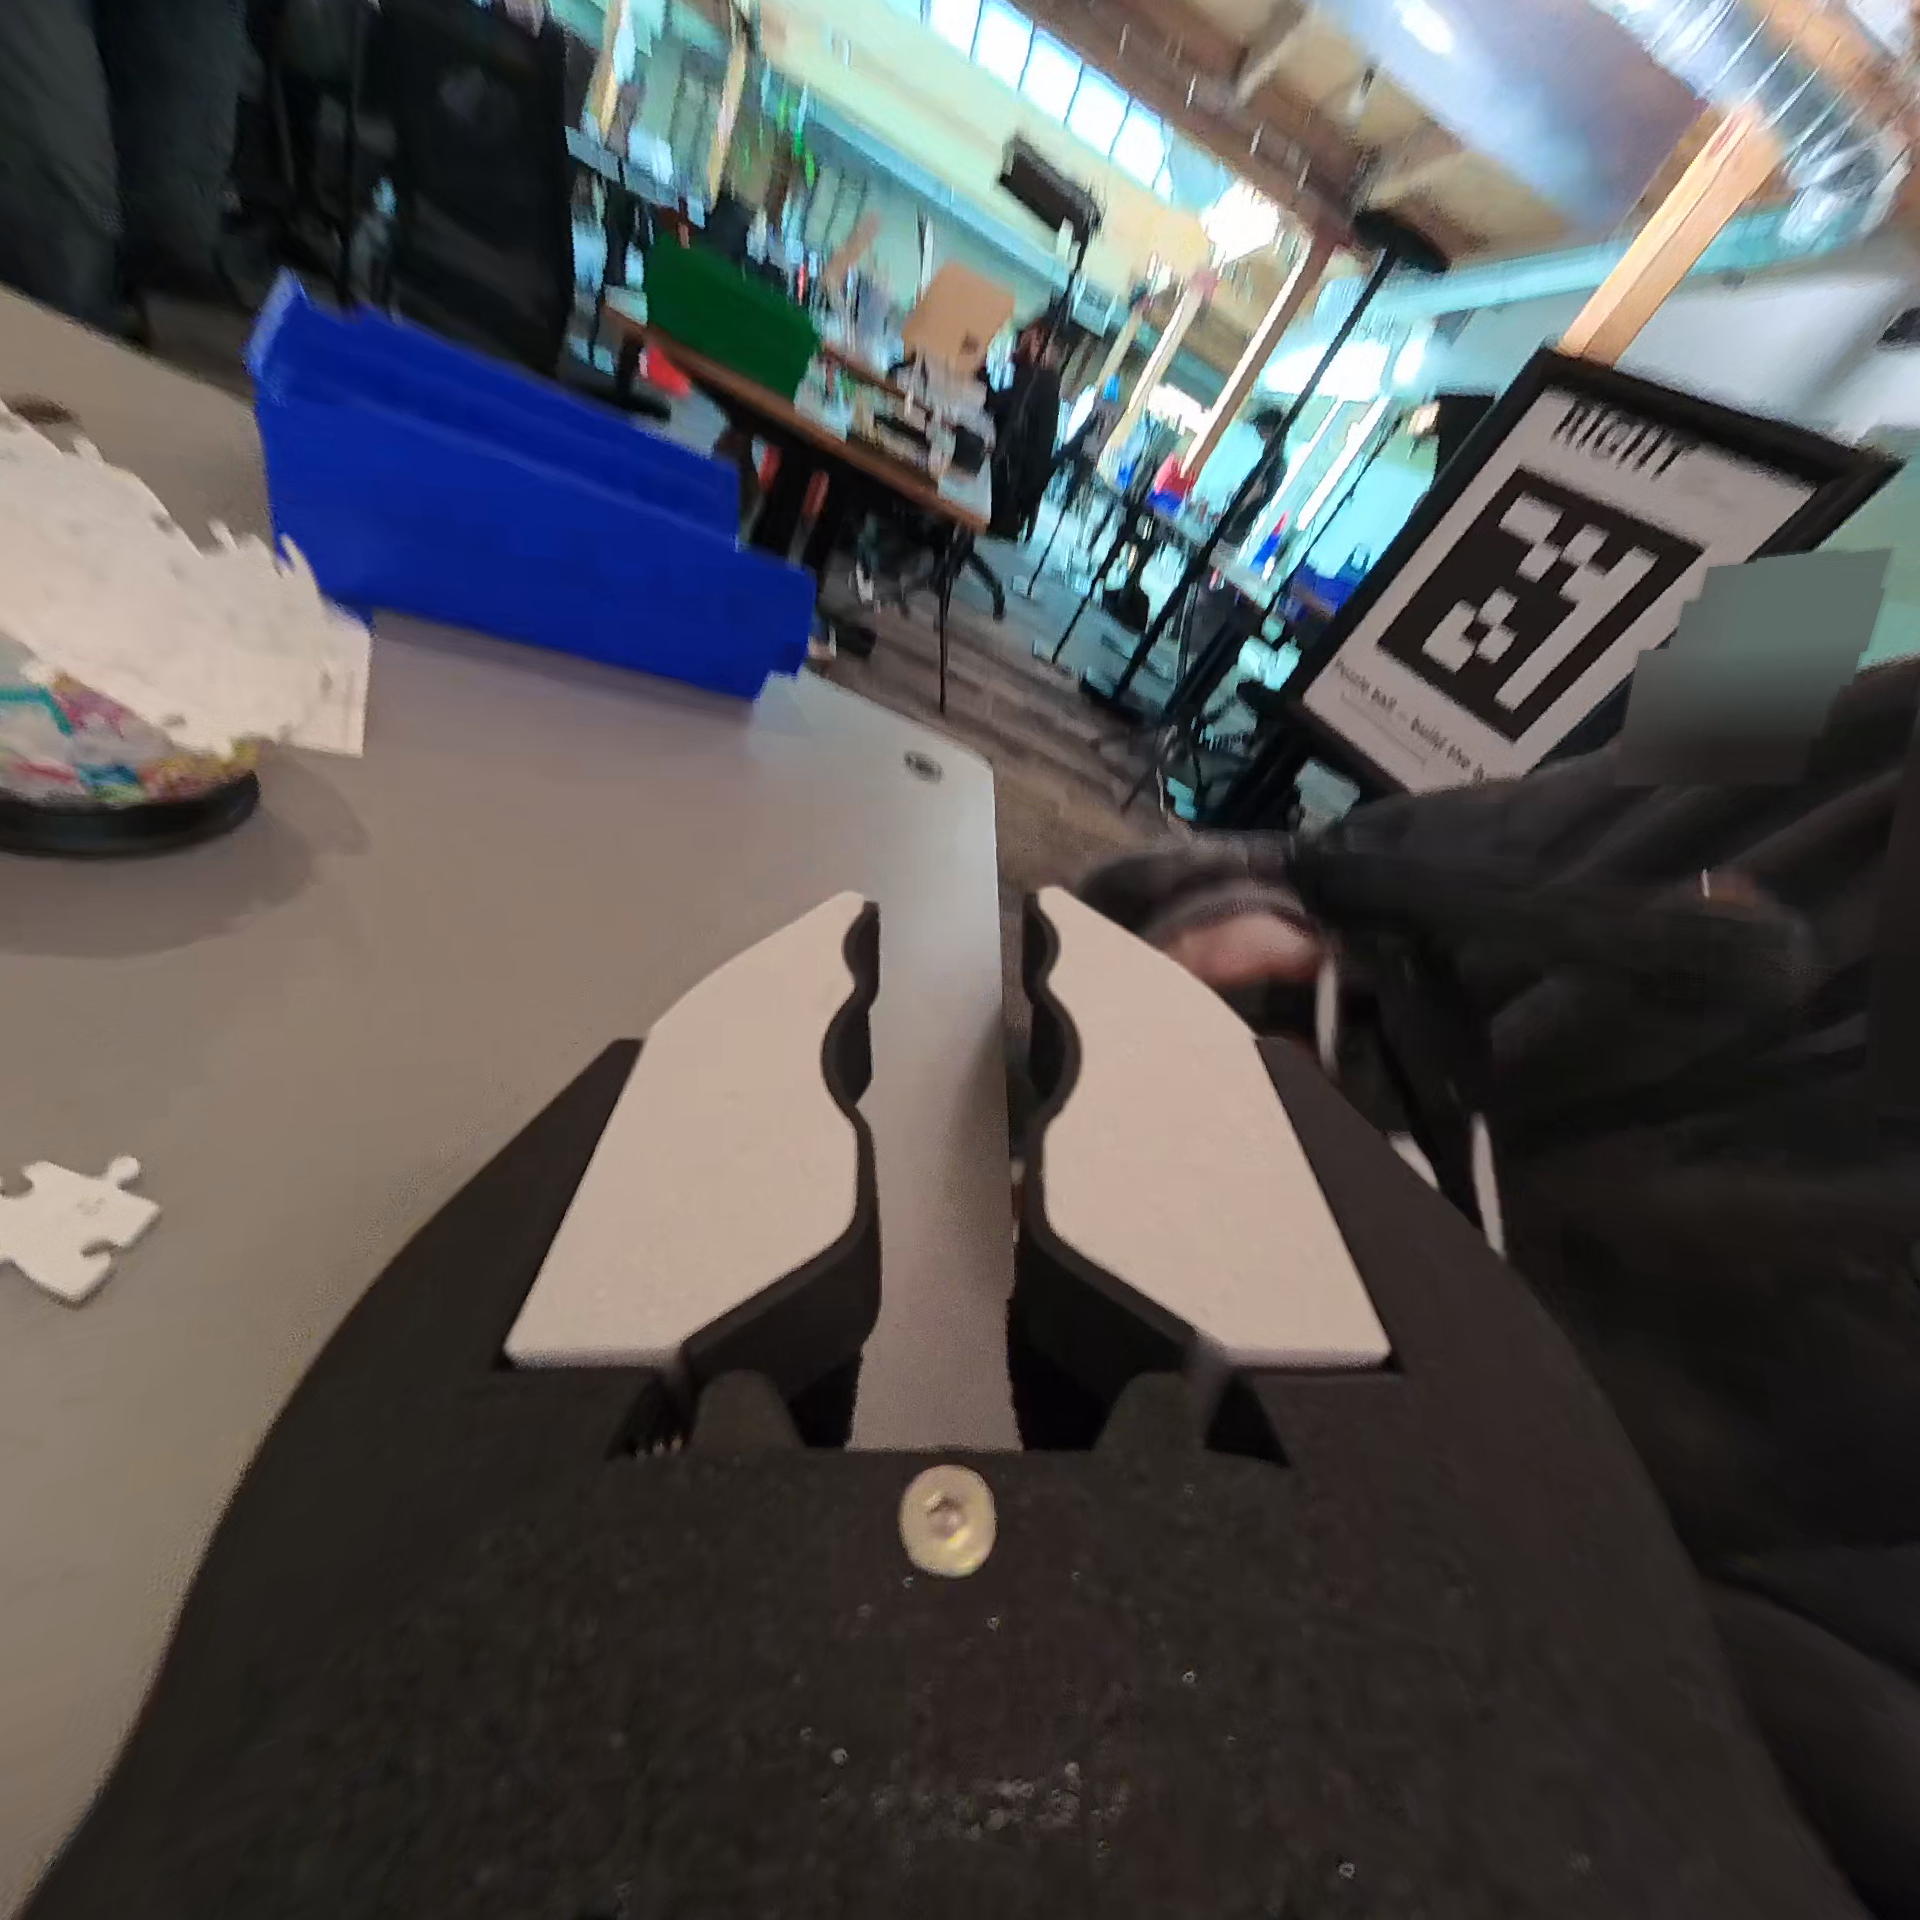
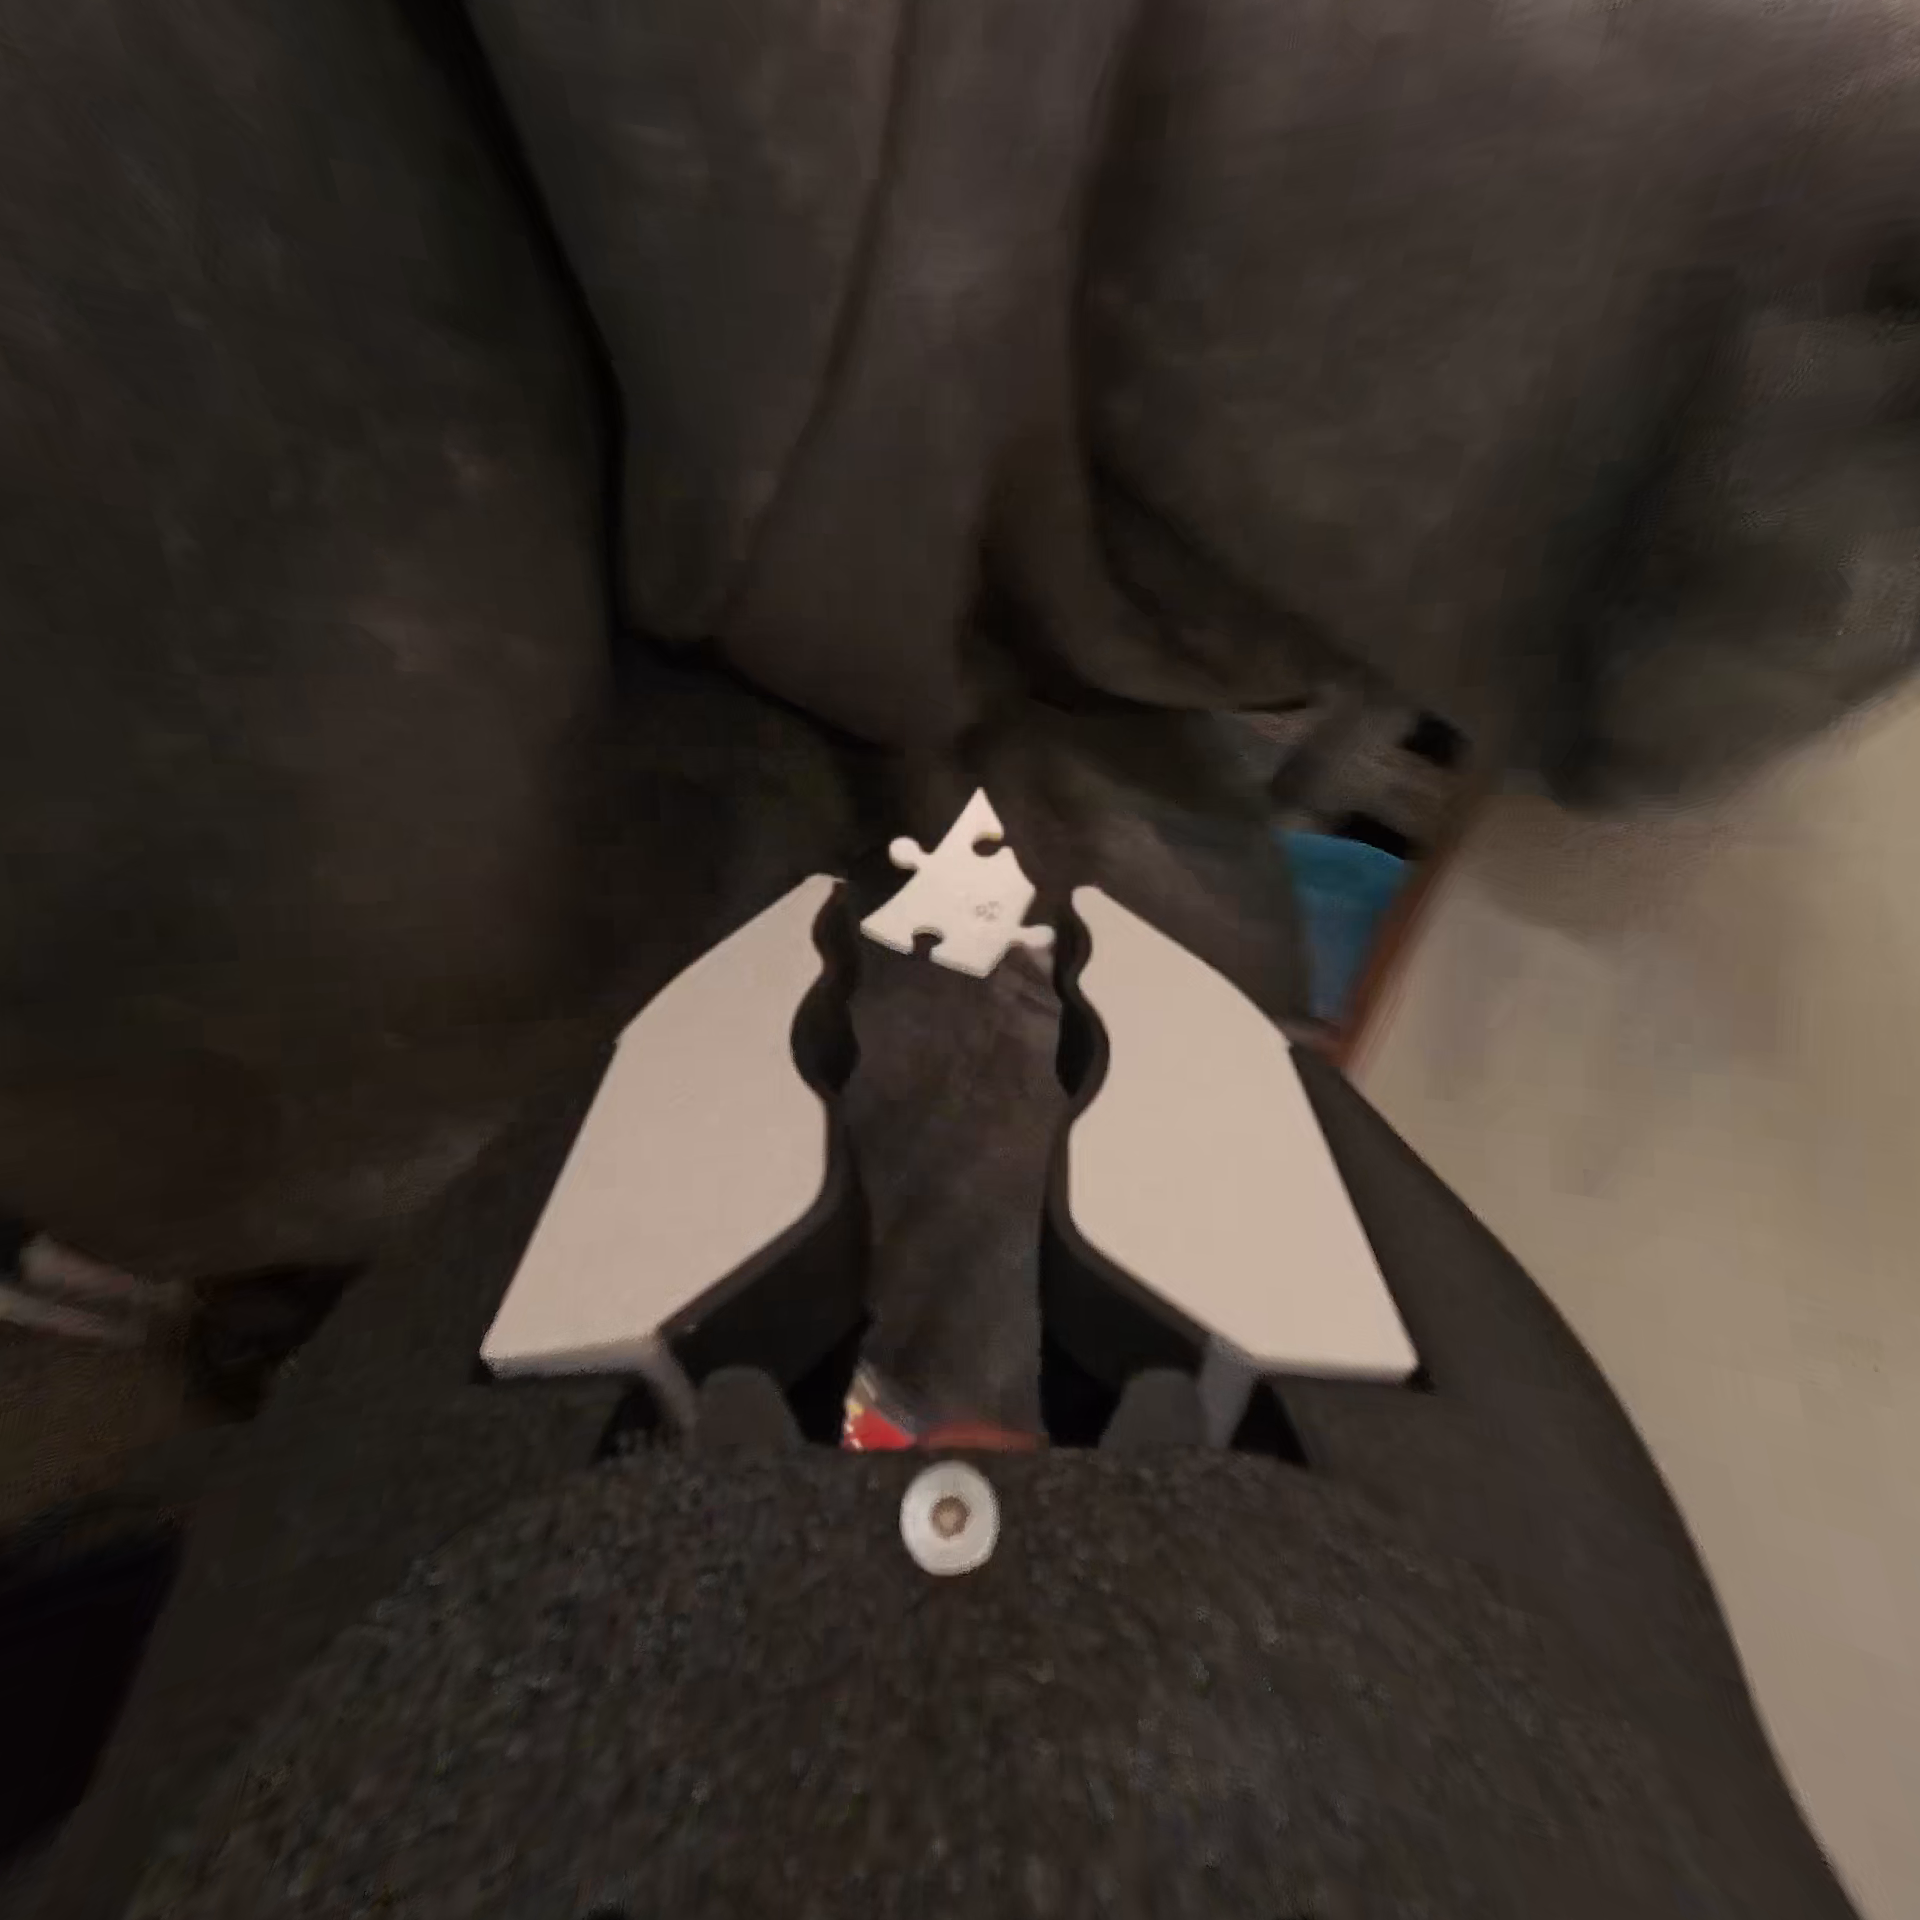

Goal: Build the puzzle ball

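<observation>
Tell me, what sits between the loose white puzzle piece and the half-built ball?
Nothing: in the left wrist view, only bare grey table separates the loose piece from the half-built ball.

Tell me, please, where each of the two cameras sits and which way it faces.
Left wrist view: on the left gripper, low over the grey table, facing the part-built puzzle ball, a loose piece, blue bins; a dark sleeve shows.
Right wrist view: on the right gripper, facing dark clothing, a white puzzle piece between its fingertips.
Shared: only dark clothing, as far as I can tell.
</observation>
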Tool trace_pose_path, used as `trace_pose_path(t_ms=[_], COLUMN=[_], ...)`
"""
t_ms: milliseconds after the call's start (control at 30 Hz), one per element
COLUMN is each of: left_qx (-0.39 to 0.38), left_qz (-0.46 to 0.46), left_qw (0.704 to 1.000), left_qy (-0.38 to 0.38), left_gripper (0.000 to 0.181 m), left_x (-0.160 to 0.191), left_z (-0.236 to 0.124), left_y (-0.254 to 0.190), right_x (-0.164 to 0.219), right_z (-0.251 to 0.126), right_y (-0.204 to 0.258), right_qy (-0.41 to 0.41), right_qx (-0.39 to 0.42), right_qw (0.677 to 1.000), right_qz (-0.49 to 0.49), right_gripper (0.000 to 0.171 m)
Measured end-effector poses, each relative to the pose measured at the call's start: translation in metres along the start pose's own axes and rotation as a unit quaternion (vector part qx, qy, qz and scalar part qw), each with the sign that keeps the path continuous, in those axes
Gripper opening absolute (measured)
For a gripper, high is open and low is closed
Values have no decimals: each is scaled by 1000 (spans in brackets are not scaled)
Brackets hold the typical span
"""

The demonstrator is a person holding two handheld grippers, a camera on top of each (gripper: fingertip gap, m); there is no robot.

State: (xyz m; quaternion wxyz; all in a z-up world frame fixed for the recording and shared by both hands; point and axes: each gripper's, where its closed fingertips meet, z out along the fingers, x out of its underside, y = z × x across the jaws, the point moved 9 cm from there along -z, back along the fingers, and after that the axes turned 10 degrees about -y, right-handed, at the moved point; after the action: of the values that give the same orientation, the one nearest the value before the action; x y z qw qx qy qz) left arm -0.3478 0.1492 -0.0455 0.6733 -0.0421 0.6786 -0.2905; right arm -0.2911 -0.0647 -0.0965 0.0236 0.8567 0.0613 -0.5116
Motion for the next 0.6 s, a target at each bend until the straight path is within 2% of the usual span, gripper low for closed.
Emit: trace_pose_path(t_ms=[167,267,400,467,500,600], left_qx=[70,83,133,142,145,128], left_qz=[-62,-74,-128,-143,-149,-178], left_qw=[986,976,963,961,962,966], left_qy=[136,188,196,187,177,137], left_gripper=[28,38,38,22,9,2], left_x=[30,39,37,35,34,35], left_z=[19,42,65,72,74,75], left_y=[-9,2,19,30,36,53], right_x=[21,24,26,28,30,39], right_z=[-88,-128,-150,-153,-154,-165], right_y=[-44,-62,-81,-87,-91,-102], right_qy=[20,30,60,57,59,65], right_qx=[160,208,232,230,229,258], right_qw=[987,977,970,970,970,962], right_qz=[-4,-27,-50,-56,-56,-62], right_gripper=[35,35,35,35,35,34])
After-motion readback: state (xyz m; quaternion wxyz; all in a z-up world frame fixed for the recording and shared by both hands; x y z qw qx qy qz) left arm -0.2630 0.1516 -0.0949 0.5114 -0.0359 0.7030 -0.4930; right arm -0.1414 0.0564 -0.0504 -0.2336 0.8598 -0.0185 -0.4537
